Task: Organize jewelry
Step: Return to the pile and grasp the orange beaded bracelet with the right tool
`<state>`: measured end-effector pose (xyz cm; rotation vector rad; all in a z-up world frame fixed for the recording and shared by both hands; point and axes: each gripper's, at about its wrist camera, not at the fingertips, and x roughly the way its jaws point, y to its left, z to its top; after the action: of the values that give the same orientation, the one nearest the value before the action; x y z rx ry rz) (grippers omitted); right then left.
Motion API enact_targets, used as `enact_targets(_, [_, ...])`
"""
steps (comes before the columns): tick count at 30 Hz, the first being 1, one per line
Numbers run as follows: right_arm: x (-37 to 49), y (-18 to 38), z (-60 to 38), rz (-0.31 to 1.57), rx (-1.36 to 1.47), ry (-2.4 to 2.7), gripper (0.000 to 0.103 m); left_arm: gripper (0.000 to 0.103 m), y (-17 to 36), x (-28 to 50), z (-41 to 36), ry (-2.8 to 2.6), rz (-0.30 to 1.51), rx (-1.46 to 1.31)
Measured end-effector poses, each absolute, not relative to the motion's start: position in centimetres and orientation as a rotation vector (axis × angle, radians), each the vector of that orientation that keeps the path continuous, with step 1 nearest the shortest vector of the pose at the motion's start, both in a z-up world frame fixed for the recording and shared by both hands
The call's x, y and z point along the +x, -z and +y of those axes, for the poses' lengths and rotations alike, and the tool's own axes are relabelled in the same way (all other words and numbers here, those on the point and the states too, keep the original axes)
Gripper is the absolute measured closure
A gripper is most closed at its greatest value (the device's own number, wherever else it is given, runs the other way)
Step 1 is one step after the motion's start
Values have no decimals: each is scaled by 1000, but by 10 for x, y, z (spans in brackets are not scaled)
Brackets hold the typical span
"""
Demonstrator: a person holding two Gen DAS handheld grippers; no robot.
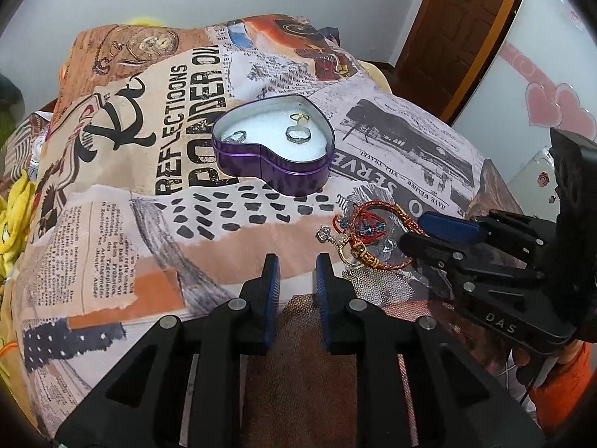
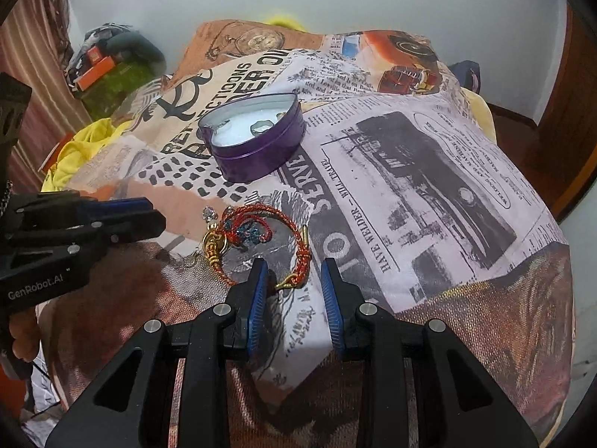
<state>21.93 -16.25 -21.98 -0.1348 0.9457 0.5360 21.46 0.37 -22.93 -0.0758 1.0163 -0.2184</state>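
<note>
A purple heart-shaped tin (image 1: 274, 171) (image 2: 261, 149) with white padding stands open on a printed cushion and holds two silver rings (image 1: 297, 135) and a small gold piece. A red braided bracelet with gold clasps (image 2: 294, 257) (image 1: 377, 224) lies nearer, with a crystal earring (image 2: 209, 213) (image 1: 324, 232) beside it. My right gripper (image 2: 294, 272) is open, its fingers low just behind the bracelet's near end. My left gripper (image 1: 297, 272) is open and empty, left of the bracelet pile.
The cushion (image 1: 149, 224) has a newspaper print and slopes down at its edges. Yellow cloth (image 2: 82, 145) and boxes (image 2: 97, 67) lie at the left. A wooden door (image 1: 459, 37) stands at the back right. A silver mesh piece (image 1: 377, 283) lies near the bracelet.
</note>
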Motion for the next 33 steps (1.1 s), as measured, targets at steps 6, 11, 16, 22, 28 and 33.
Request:
enact_targets(6, [221,222,-149,905,-205,-518,77,84,235,219,4,222,1030,-78])
enact_targets(11, [219,223,-148,889,-223,-497,95,82,236,223,4,234,1039,-81])
enact_targets(16, [218,216,-152,882,-190,-484,96,81,237,228,-2,244,1048,-63])
enact_targets(22, [221,196,-170,828,-138,-467,96,81,237,237,-4,233,1037,-71])
enact_targets(28, [227,183,-189,796,-78,-443,96,81,237,245,-14,255,1035,-72])
enact_targets(33, [230,182,-196,795,-52,-432,96,91,242,248,-18,271,1048,-71])
